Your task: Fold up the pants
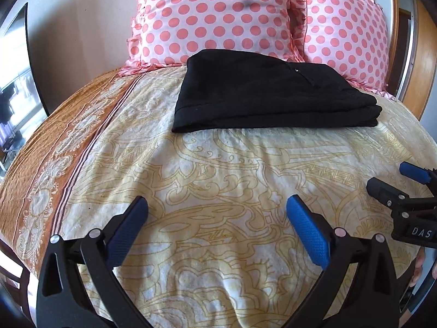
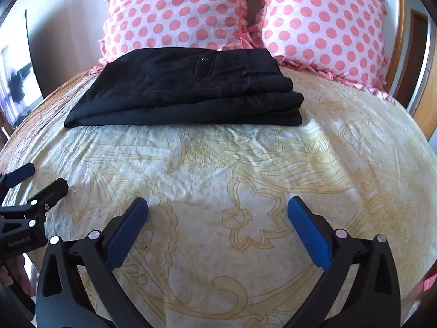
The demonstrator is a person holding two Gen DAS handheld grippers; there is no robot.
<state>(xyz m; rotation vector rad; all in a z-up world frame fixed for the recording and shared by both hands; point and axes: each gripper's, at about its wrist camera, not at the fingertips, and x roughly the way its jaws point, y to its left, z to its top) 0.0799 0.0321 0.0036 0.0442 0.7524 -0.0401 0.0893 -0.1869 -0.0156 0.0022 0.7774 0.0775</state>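
Black pants (image 1: pixel 270 95) lie folded in a flat stack on the cream patterned bedspread (image 1: pixel 218 180), near the pillows. They also show in the right wrist view (image 2: pixel 188 90), with a button on top. My left gripper (image 1: pixel 217 205) is open and empty, hovering over the bedspread well short of the pants. My right gripper (image 2: pixel 218 205) is open and empty too, at about the same distance. The right gripper shows at the right edge of the left wrist view (image 1: pixel 393 180), and the left gripper at the left edge of the right wrist view (image 2: pixel 41 177).
Two white pillows with pink dots (image 1: pixel 218 16) (image 2: pixel 325 24) lean behind the pants. An orange patterned border (image 1: pixel 54 169) runs along the bed's left side. A dark frame and window (image 1: pixel 16 82) are at left. Wooden furniture (image 1: pixel 426 63) stands at right.
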